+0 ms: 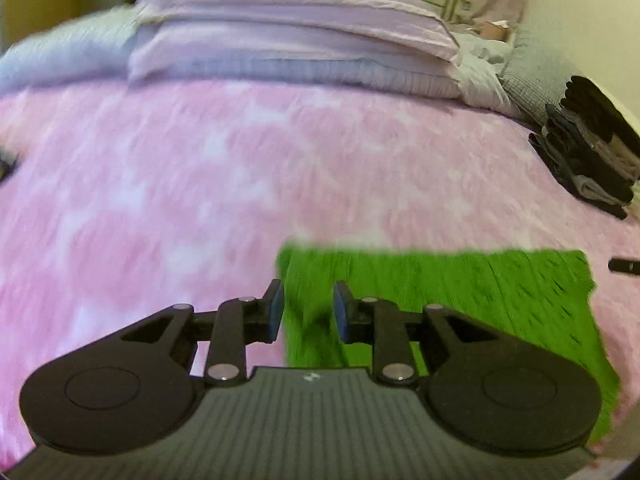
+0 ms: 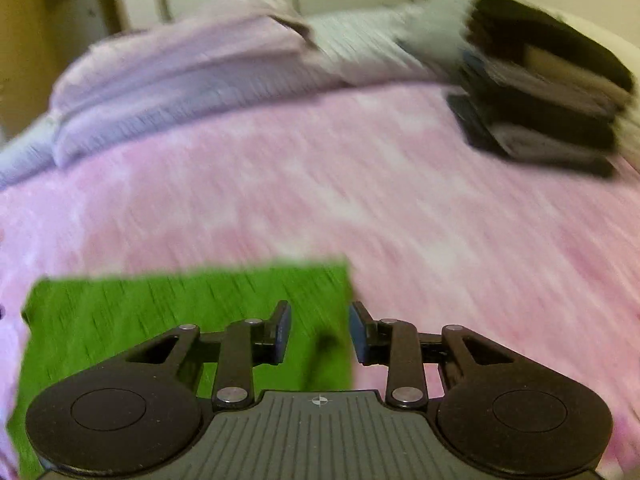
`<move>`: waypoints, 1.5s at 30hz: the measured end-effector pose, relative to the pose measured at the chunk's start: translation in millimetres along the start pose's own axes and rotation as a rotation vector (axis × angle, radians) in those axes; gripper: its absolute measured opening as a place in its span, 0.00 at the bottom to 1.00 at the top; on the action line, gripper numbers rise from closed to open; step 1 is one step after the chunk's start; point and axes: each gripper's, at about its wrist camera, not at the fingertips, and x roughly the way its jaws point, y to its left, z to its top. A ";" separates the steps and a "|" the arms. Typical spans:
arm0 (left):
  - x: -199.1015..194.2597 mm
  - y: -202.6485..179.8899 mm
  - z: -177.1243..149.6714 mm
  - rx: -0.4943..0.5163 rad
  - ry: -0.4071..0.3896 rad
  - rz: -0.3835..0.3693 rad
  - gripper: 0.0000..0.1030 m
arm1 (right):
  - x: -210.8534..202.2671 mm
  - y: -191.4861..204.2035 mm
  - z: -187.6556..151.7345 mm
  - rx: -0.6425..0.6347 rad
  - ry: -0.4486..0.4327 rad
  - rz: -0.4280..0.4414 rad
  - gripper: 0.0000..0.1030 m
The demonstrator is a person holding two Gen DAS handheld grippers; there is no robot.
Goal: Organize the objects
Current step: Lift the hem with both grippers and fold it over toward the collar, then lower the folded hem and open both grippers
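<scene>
- Bed covered by a mottled pink blanket [image 1: 160,184], seen through two blurred fisheye wrist views.
- Bright green folded cloth [image 1: 460,300] lying flat on the pink blanket, near the bottom edge of both views.
- Left gripper [image 1: 308,310] above the left edge of the green cloth; blue-padded fingers [image 1: 275,312] parted by a modest gap, nothing gripped, pads clear of the fabric.
- Right gripper [image 2: 320,332] above the right edge of the same green cloth [image 2: 160,312]; fingers [image 2: 283,334] spread somewhat wider, nothing held.
- Stack of folded dark clothes [image 1: 592,152] on the far right of the blanket, well apart from the green cloth; same stack [image 2: 544,88] at upper right in the right view.
- Pale lilac folded bedding [image 1: 288,32] piled at the far end of the bed.
- Small black object [image 1: 624,267] at the right margin, beside the green cloth; too blurred to identify.
</scene>
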 end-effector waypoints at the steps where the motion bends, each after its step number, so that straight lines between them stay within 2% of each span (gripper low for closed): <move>1: 13.5 -1.0 5.3 0.014 0.000 -0.017 0.20 | 10.7 1.9 3.2 -0.017 -0.021 0.021 0.28; 4: 50.0 -3.5 2.4 0.048 0.048 -0.026 0.20 | 53.4 7.2 6.5 -0.059 -0.005 0.006 0.28; 6: 72.4 -3.1 -10.2 0.080 0.118 -0.001 0.20 | 79.8 1.6 -5.9 -0.072 0.065 -0.025 0.28; 7: 78.6 -2.8 -18.9 0.094 0.124 0.005 0.20 | 93.2 -1.6 -14.8 -0.084 0.129 -0.039 0.28; 8: 77.7 -4.4 -24.8 0.110 0.095 0.011 0.20 | 98.9 -4.3 -25.4 -0.114 0.122 -0.038 0.28; 9: 76.5 -7.2 -25.8 0.123 0.093 0.023 0.20 | 95.6 -4.1 -30.1 -0.152 0.094 -0.037 0.28; 11: 70.2 -9.8 -23.9 0.115 0.105 0.038 0.20 | 90.4 0.4 -31.1 -0.192 0.100 -0.056 0.28; 15: 35.2 -20.4 -23.8 0.128 0.099 0.048 0.19 | 62.9 11.5 -26.6 -0.186 0.089 -0.131 0.28; 17: 12.6 -30.0 -29.1 0.137 0.110 0.041 0.19 | 30.2 21.0 -31.5 -0.170 0.051 -0.097 0.28; 19: -12.5 -39.0 -40.9 0.141 0.123 0.021 0.19 | -0.2 29.4 -41.9 -0.141 0.051 -0.049 0.28; 21: -31.1 -48.8 -55.1 0.122 0.164 0.000 0.19 | -28.3 39.9 -60.6 -0.126 0.076 -0.008 0.28; 24: -48.0 -61.6 -81.8 0.103 0.221 -0.023 0.19 | -49.6 51.9 -87.2 -0.116 0.125 0.013 0.28; 29: -37.1 -65.8 -111.6 0.034 0.330 0.047 0.19 | -28.8 47.3 -123.2 -0.101 0.280 -0.032 0.28; 31: -39.5 -70.3 -108.3 0.025 0.333 0.066 0.19 | -31.3 46.9 -117.6 -0.097 0.268 -0.025 0.28; 34: -44.2 -76.9 -99.5 0.007 0.374 0.090 0.27 | -34.2 46.2 -105.2 -0.058 0.312 -0.006 0.33; 36: -49.2 -81.9 -94.2 -0.009 0.403 0.109 0.33 | -41.6 44.9 -97.8 -0.016 0.315 0.018 0.55; 38: -55.6 -87.9 -89.8 -0.019 0.421 0.121 0.38 | -52.4 46.8 -92.4 0.020 0.305 0.037 0.63; 40: -60.6 -91.7 -87.6 -0.016 0.445 0.131 0.47 | -62.2 49.7 -91.2 0.043 0.294 0.063 0.64; 45: -65.5 -101.5 -83.4 -0.011 0.484 0.143 0.49 | -71.1 53.9 -87.9 0.044 0.305 0.076 0.65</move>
